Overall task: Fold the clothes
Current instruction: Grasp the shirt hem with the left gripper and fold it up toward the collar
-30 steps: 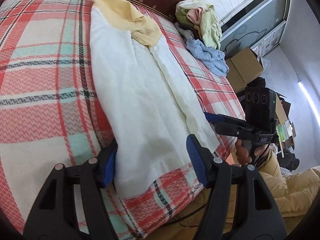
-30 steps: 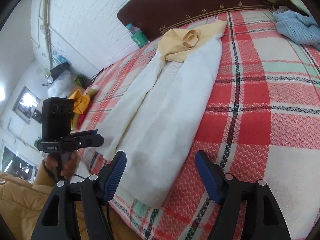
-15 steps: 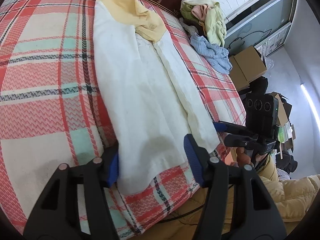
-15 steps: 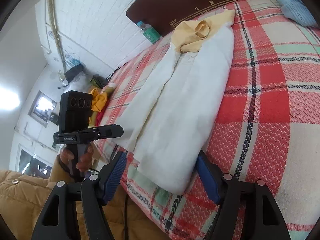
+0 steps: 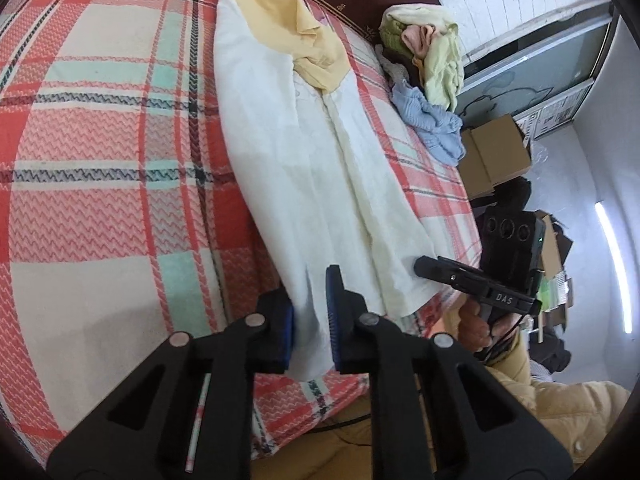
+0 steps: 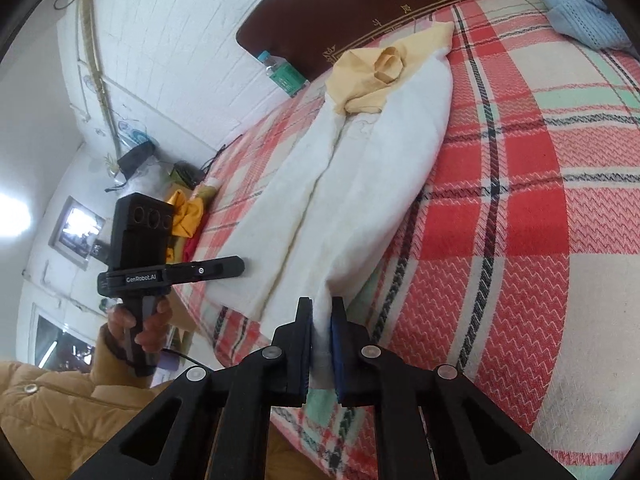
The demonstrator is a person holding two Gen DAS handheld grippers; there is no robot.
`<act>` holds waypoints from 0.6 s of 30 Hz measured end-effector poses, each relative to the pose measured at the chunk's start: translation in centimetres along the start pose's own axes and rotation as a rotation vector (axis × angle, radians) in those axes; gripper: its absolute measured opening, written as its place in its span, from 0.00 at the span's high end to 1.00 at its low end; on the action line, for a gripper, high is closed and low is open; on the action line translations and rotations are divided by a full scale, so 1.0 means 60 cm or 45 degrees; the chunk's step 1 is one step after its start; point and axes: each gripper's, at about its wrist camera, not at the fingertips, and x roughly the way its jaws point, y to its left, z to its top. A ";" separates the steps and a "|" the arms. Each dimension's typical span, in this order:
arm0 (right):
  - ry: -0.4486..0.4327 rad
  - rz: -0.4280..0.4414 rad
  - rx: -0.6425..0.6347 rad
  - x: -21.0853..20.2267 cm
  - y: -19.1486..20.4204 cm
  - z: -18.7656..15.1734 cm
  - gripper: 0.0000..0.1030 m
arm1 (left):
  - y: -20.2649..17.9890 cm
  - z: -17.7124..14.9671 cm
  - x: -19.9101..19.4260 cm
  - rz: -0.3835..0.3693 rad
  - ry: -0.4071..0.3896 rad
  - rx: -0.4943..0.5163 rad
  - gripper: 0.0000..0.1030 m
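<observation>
— On the bed (image 5: 100,184), which way does the white garment (image 5: 304,184) run?

— Lengthwise, from the near edge toward the dark headboard (image 6: 360,12). Its yellow hood (image 5: 296,40) lies at the far end and its hem at the near edge, by both claws.

— What is it like?

— Soft, thick white cloth, folded into a long narrow strip with a seam or placket running down the middle. The hood is a crumpled pale yellow. Beneath it lies a woven plaid blanket in red, cream and mint with a zigzag weave.

— And the claws?

— The left claw (image 5: 310,312) is closing, its blue pads on either side of the hem's left corner, with cloth between them. The right claw (image 6: 321,332) is clamped nearly closed on the hem's right corner; a pinch of white cloth stands up between its pads.

— Anything else on the bed?

— A heap of clothes (image 5: 424,44) and a light blue knit (image 5: 432,120) near the headboard, well apart from the garment.
</observation>
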 end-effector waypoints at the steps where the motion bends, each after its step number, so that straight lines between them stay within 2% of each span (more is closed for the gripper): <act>1: -0.013 0.024 0.006 -0.004 0.002 0.005 0.93 | 0.001 0.004 -0.004 -0.034 -0.004 -0.023 0.84; 6: -0.087 0.118 0.054 -0.022 0.003 0.039 0.93 | 0.000 0.028 -0.025 -0.145 -0.026 -0.071 0.84; 13: -0.171 0.175 0.097 -0.033 -0.002 0.113 0.93 | 0.001 0.092 -0.036 -0.222 -0.060 -0.132 0.84; 16: -0.187 0.159 0.089 -0.030 -0.004 0.150 0.93 | -0.007 0.121 -0.036 -0.223 -0.069 -0.096 0.84; 18: -0.178 0.167 0.086 -0.028 -0.007 0.159 0.93 | -0.011 0.121 -0.036 -0.162 -0.063 -0.045 0.84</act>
